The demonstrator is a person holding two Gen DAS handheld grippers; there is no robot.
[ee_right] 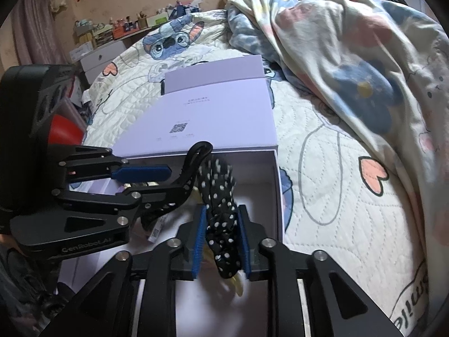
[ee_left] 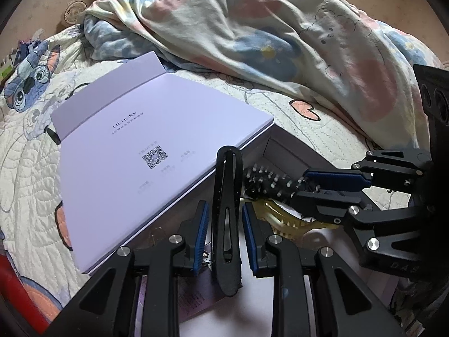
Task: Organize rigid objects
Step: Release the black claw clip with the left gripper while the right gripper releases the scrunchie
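Observation:
An open lavender box [ee_right: 273, 185] lies on the bed with its hinged lid [ee_right: 219, 112] folded flat behind it. My left gripper [ee_left: 226, 206] is shut on a long black hair clip [ee_left: 226, 185], held upright over the box; the left gripper [ee_right: 174, 181] and the clip [ee_right: 193, 157] also show in the right wrist view. My right gripper [ee_right: 222, 209] is shut on a black hair tie with white dots [ee_right: 220, 185], hanging over the box's inside. In the left wrist view the right gripper [ee_left: 301, 185] comes in from the right with the dotted tie [ee_left: 266, 179]. A translucent yellow claw clip [ee_left: 283, 219] lies in the box.
A crumpled floral quilt [ee_left: 266, 36] is heaped on the bed behind and to the right of the box. The quilted cartoon bedspread [ee_right: 336, 196] surrounds the box. A red object [ee_right: 63, 129] and white drawers [ee_right: 103, 56] under a cluttered shelf [ee_right: 126, 25] stand past the bed's left edge.

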